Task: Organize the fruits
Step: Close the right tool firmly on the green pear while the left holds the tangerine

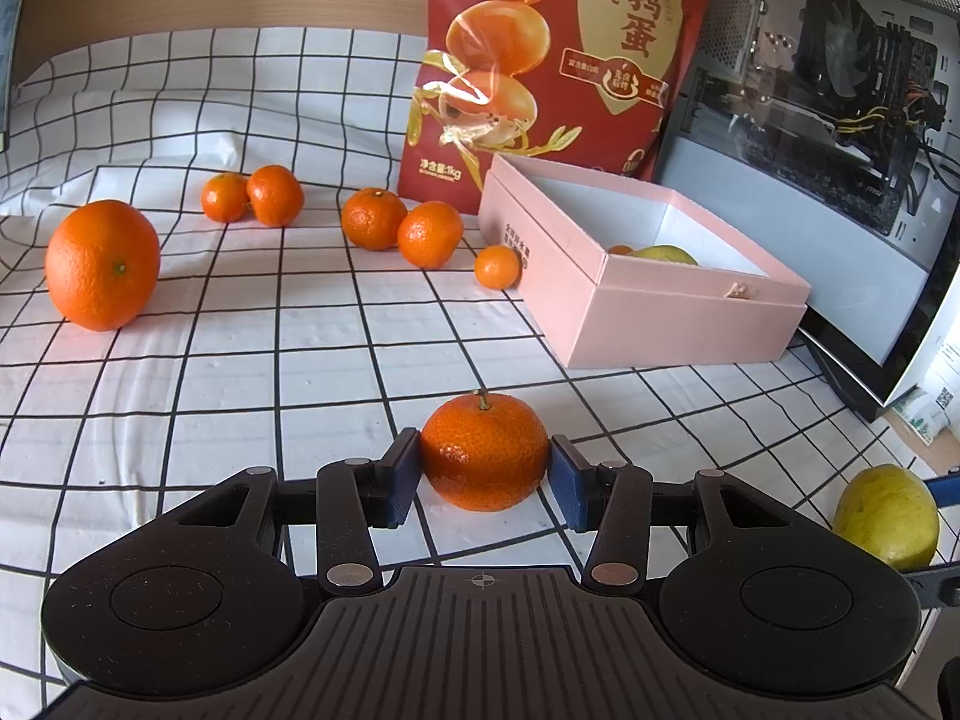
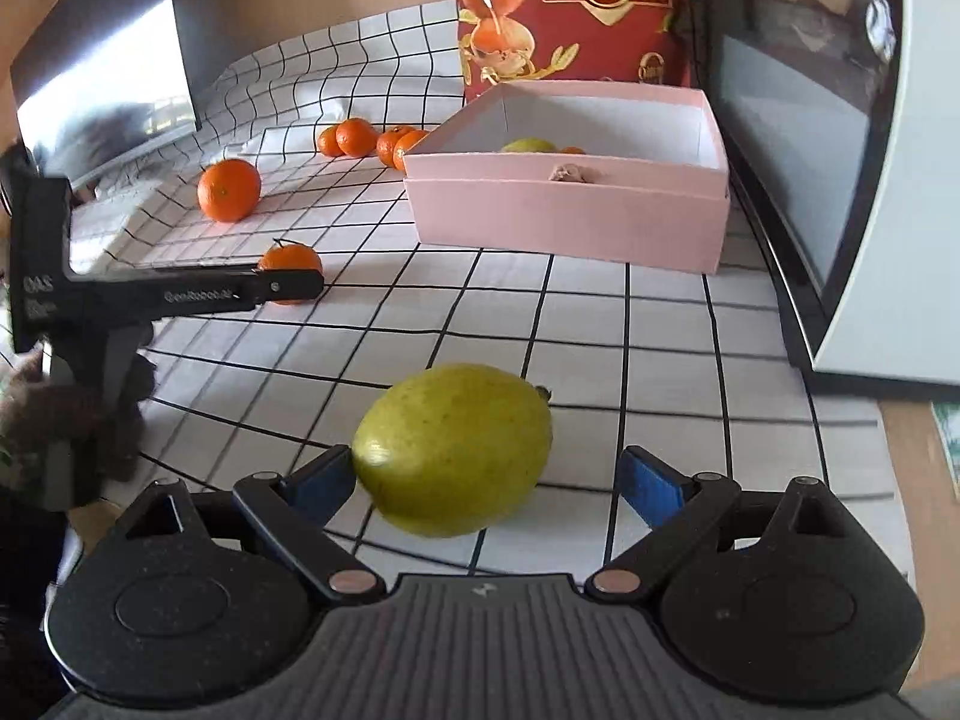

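A home desk corner, by the look of it; a checked cloth [image 1: 270,360] covers the surface; an open computer case [image 1: 840,90] with a glass side stands at the right; a dark monitor [image 2: 102,78] leans at the left; a red snack bag [image 1: 558,60] backs a pink box [image 1: 648,294].

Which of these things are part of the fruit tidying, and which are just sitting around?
Part of the job: tangerine between left hand-held gripper fingers, yellow-green fruit, large orange, pink box.
Just lying about: red snack bag, computer case.
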{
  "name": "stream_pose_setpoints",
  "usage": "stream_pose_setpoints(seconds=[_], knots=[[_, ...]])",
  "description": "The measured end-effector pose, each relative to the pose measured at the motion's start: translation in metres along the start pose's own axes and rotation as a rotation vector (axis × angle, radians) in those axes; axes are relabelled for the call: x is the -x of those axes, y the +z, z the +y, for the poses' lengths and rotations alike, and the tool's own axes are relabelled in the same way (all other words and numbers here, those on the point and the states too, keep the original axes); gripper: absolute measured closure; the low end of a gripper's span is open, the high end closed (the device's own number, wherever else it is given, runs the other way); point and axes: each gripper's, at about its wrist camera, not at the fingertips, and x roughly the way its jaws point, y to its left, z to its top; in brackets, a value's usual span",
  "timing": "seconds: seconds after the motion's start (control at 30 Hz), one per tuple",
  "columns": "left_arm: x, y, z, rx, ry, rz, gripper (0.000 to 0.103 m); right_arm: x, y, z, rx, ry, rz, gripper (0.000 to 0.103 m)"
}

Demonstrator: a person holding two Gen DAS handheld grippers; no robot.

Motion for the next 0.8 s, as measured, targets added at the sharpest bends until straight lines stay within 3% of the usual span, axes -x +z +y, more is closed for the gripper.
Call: stream_pose_setpoints(seconds=[0.1, 0.23, 0.3, 0.37, 0.43, 0.6, 0.8], knots=[[0.000, 0.000, -0.001, -0.005, 0.005, 0.001, 0.052, -0.004, 0.001, 0.001, -0.027, 0.042, 0.013, 0.008], [0.000, 0.000, -0.001, -0.003, 0.004, 0.001, 0.052, -0.024, 0.004, 0.016, 0.000, 0.016, 0.004, 0.012], [0.000, 0.000, 0.000, 0.000, 0.001, 0.001, 0.052, -0.031, 0.005, 0.027, 0.062, -0.025, -0.016, 0.018], [0.000, 0.000, 0.000, 0.004, -0.002, 0.000, 0.052, -0.034, 0.003, 0.035, 0.138, -0.065, -0.031, 0.033], [0.000, 0.000, 0.001, 0.005, -0.004, 0.000, 0.052, -0.031, 0.000, 0.036, 0.181, -0.082, -0.038, 0.037], [0.000, 0.000, 0.001, 0.001, -0.001, 0.000, 0.052, -0.020, -0.005, 0.017, 0.142, -0.080, -0.032, 0.030], [-0.001, 0.000, -0.004, -0.031, 0.026, 0.004, 0.052, -0.022, 0.000, 0.013, 0.117, -0.078, -0.066, 0.034]])
